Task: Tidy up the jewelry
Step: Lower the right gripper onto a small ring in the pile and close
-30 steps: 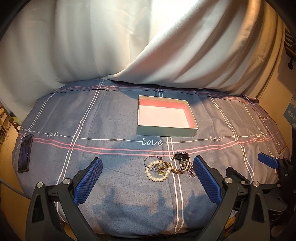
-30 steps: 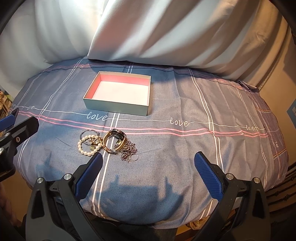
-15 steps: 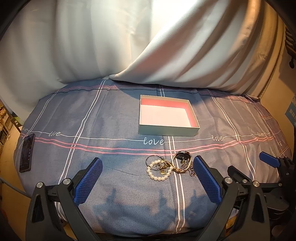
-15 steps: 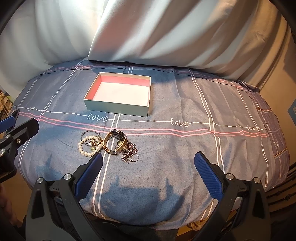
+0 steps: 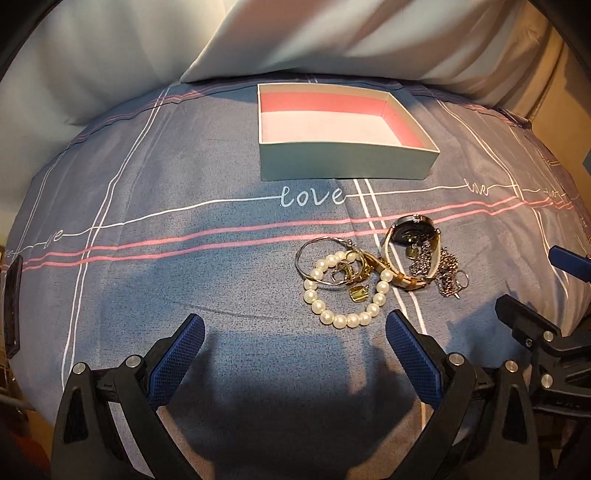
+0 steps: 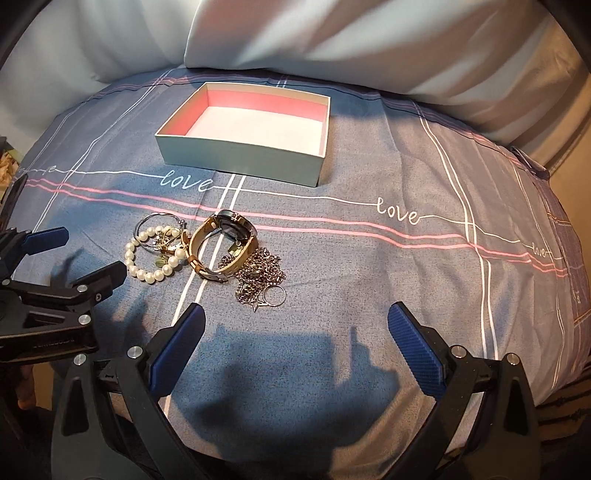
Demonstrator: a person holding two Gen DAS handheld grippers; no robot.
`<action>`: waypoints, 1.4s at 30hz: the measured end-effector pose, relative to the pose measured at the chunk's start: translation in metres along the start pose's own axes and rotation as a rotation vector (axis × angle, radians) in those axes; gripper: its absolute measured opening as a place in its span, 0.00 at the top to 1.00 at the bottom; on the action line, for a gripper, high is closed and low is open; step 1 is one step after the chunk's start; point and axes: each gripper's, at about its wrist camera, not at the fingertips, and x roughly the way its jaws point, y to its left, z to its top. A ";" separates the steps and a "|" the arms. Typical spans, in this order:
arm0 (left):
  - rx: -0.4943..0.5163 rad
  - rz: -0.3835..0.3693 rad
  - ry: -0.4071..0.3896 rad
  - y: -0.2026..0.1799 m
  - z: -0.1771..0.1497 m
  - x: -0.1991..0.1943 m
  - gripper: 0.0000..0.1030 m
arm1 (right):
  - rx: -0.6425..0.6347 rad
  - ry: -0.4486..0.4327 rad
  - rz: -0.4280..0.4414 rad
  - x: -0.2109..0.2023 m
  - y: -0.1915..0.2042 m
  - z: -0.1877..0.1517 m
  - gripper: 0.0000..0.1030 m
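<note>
Nothing is sorted yet: the pearl bracelet [image 5: 343,291], watch [image 5: 410,251] and chain [image 6: 258,275] lie heaped near the bed's front edge, the box [image 5: 343,162] empty behind them. The left gripper [image 5: 295,354] and right gripper [image 6: 295,343] are both spread wide, holding nothing.

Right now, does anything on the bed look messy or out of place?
Yes: the pearl bracelet, watch and chain lie tangled in one heap on the sheet, while the box behind them sits empty.

A white pillow [image 5: 332,33] lies on the blue striped bedsheet [image 5: 166,177].
</note>
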 end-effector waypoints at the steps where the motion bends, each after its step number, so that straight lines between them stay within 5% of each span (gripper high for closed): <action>1: 0.008 -0.011 0.008 0.000 0.001 0.009 0.06 | -0.013 0.007 -0.005 0.008 0.002 0.000 0.05; 5: 0.030 -0.046 0.022 -0.004 0.002 0.033 0.06 | -0.037 0.007 0.020 0.027 0.004 0.001 0.05; 14: 0.115 0.027 -0.045 -0.020 0.011 0.052 0.05 | -0.011 0.016 0.098 0.049 -0.005 0.003 0.05; 19: 0.112 0.021 -0.061 -0.019 0.007 0.046 0.13 | -0.001 0.023 0.154 0.060 -0.003 0.005 0.07; 26: 0.120 0.021 -0.078 -0.019 -0.003 0.034 0.36 | -0.041 0.027 0.182 0.067 0.005 -0.001 0.31; 28: 0.122 0.020 -0.088 -0.019 -0.003 0.031 0.51 | -0.040 0.019 0.202 0.063 0.005 -0.001 0.64; 30: 0.119 0.010 -0.095 -0.018 -0.002 0.028 0.64 | -0.018 0.022 0.227 0.062 0.002 0.000 0.77; 32: 0.112 -0.002 -0.100 -0.017 -0.002 0.027 0.81 | 0.003 0.023 0.247 0.062 -0.003 -0.001 0.78; 35: 0.087 -0.043 -0.098 -0.011 -0.001 0.024 0.92 | 0.026 0.011 0.262 0.055 -0.007 -0.002 0.80; 42: 0.047 -0.081 -0.113 -0.002 -0.002 0.013 0.98 | 0.031 -0.050 0.250 0.027 -0.012 0.001 0.81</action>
